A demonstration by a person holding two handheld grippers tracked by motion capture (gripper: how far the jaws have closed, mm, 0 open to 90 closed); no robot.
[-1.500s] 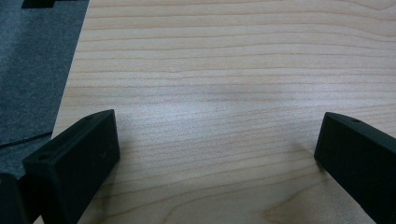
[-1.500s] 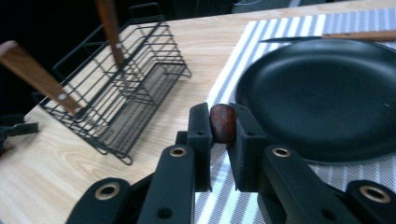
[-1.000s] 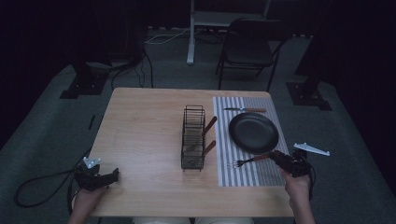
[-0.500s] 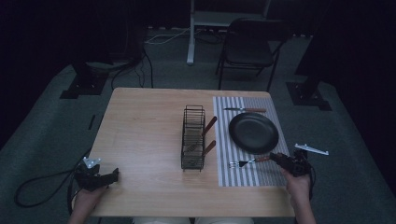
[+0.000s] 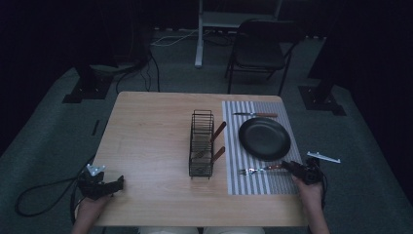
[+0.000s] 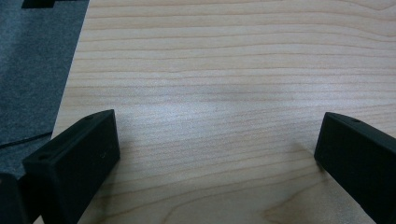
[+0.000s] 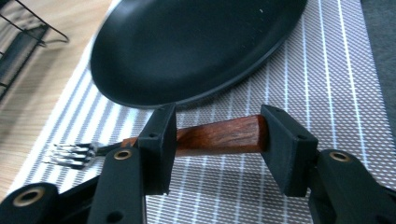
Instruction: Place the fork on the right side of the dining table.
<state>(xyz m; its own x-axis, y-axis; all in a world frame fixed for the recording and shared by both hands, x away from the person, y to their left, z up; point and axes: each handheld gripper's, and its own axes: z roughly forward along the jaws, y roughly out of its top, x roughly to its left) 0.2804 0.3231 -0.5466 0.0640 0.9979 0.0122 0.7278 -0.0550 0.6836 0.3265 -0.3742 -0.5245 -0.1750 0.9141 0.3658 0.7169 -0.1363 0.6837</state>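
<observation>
Right gripper view: fork [image 7: 205, 136] handle lengthwise between parted fingers [image 7: 158, 144], on placemat [image 7: 322, 74].

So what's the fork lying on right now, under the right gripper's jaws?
The fork lies flat on the striped placemat, just in front of the black plate. The right gripper straddles its wooden handle, jaws just opening. The mat beneath the handle is hidden.

Tabletop [image 5: 146, 126]: rack [image 5: 201, 142] at centre; placemat [image 5: 263, 181] to its right. On placemat: plate [image 5: 264, 138] in the middle, knife [image 5: 255, 115] behind it, fork [image 5: 260, 169] before it. Two utensils stand in the rack.
</observation>
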